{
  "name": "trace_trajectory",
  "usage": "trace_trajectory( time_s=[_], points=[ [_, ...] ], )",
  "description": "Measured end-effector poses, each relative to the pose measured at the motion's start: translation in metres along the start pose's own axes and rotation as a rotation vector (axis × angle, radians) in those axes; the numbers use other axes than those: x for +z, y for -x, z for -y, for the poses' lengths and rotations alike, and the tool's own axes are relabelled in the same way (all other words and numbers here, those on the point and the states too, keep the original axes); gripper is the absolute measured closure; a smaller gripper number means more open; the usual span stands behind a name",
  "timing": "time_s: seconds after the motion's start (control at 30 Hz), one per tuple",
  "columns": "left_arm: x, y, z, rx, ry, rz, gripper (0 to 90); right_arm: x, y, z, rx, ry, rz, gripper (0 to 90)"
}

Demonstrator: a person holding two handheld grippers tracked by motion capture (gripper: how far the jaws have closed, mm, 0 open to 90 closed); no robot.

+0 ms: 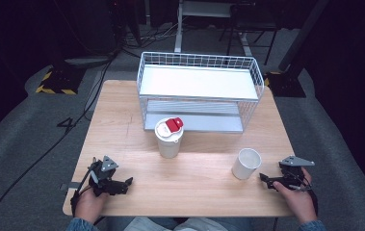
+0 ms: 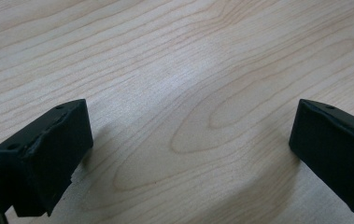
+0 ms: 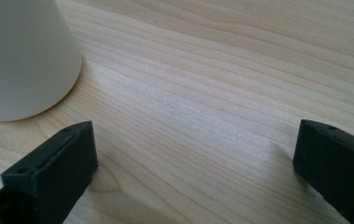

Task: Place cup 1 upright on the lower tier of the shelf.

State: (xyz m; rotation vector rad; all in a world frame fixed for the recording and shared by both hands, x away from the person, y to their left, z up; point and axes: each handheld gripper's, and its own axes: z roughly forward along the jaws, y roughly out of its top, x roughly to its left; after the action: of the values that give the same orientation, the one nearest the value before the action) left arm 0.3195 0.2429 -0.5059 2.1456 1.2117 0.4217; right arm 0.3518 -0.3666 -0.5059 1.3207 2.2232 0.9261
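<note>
plain white cup (image 1: 246, 163), upright, open-topped

Lidded cup (image 1: 169, 138) before wire rack (image 1: 198, 91); open cup (image 1: 246, 163) right, beside right gripper (image 1: 265, 179)

We see a light wooden table (image 1: 204, 185) carrying a white wire basket shelf (image 1: 197, 91), a lidded white cup with red tab (image 1: 169, 138) and an open white cup (image 1: 246, 163).
</note>
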Motion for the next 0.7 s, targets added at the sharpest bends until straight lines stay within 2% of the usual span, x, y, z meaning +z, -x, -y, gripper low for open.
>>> trace_trajectory(
  time_s=[0.3,0.47,0.57,0.7],
  points=[
    [-0.0039,0.001,0.0034,-0.017,-0.01,-0.013,0.1,-0.0005,-0.0012,0.0006,0.009,0.001,0.01,0.0],
    [-0.0042,-0.0012,0.0053,-0.001,0.005,-0.003,0.0,0.0007,-0.0002,-0.0007,0.009,-0.001,0.015,0.0],
    [-0.002,-0.0035,0.0023,-0.017,0.003,-0.018,0.0,0.0025,0.0005,-0.0023,0.014,0.0,0.017,0.0],
    [-0.0003,-0.0056,0.0003,-0.009,0.003,-0.012,0.1,0.0023,0.0005,-0.002,0.013,0.003,0.017,0.0]
  ],
)
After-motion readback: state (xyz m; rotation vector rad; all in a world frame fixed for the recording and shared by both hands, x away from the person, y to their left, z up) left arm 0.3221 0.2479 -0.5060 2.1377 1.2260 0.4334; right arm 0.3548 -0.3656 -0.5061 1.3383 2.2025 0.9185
